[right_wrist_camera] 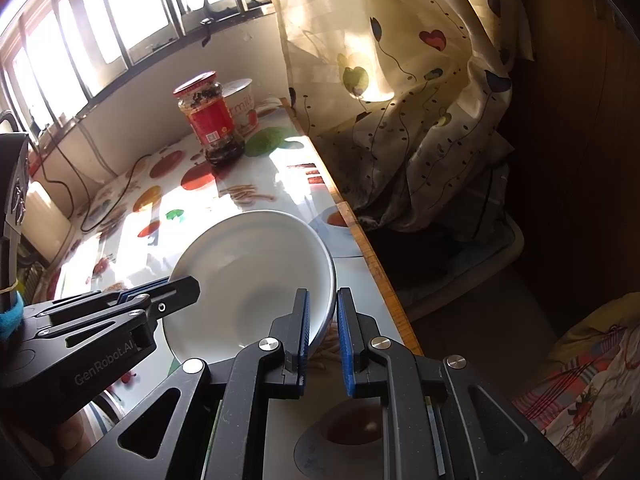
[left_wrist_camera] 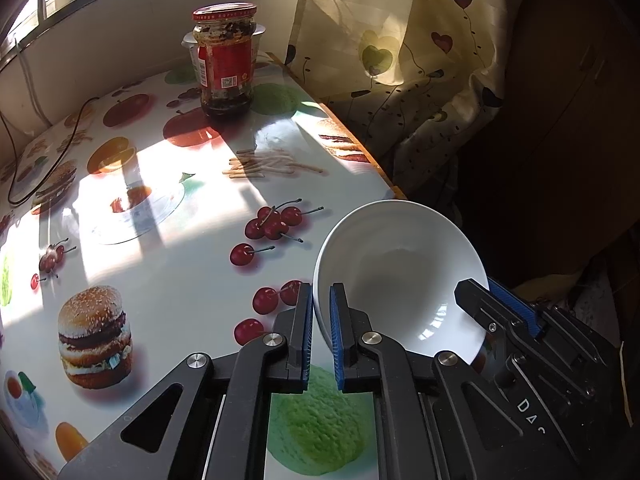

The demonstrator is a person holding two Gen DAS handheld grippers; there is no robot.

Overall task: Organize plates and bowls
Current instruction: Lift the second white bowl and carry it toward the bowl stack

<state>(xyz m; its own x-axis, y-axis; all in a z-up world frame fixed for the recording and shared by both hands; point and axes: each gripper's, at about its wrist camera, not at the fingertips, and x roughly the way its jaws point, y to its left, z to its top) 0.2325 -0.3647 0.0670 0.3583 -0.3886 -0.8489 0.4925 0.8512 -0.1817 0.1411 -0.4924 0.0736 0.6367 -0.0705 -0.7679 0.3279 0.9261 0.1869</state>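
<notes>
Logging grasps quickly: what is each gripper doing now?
Left gripper: closed on the white bowl's rim.
Right gripper: closed on the bowl's opposite rim.

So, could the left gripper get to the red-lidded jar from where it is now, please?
Probably not yet: the left gripper is shut on the white bowl rim. The tabletop between it and the jar looks free, though.

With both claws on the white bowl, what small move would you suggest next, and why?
Probably carry the bowl inward over the table: the left claw and right claw each straddle its rim, and it sits tilted near the table's edge.
</notes>
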